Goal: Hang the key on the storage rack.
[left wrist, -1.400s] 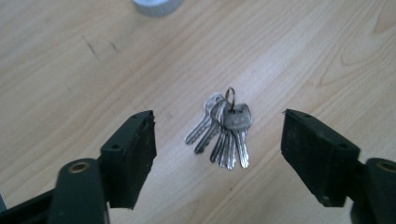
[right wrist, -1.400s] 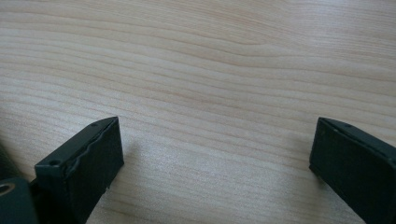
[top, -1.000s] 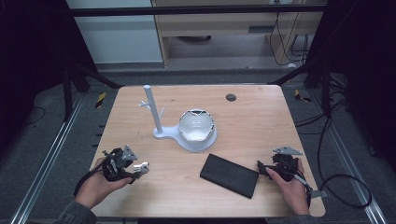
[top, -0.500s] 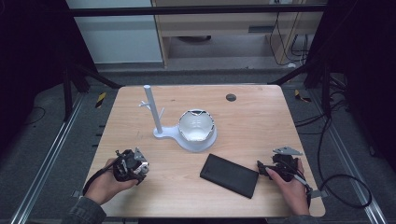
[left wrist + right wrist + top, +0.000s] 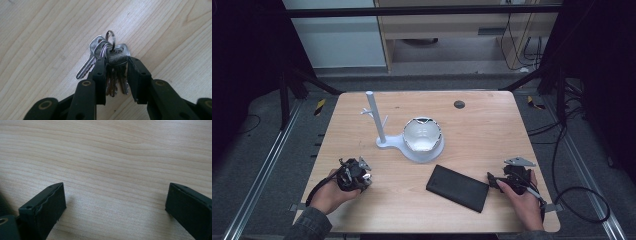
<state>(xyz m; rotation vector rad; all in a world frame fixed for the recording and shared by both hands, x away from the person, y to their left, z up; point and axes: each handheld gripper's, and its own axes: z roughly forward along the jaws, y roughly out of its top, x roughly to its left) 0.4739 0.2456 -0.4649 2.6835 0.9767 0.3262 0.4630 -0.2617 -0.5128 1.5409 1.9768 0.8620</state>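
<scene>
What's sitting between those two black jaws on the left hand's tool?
A bunch of keys on a ring, lying on the wooden table, sits between the left gripper jaws, which have just been closing; the left gripper view shows it.

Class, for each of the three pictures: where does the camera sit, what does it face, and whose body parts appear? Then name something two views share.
High view: above the person's side, facing forward and down on the table; both hands and grippers show.
Left gripper view: on the left gripper, looking along its jaws, which have just been closing around a bunch of keys.
Right gripper view: on the right gripper, jaws wide over bare wood.
Shared: the wooden tabletop.
</scene>
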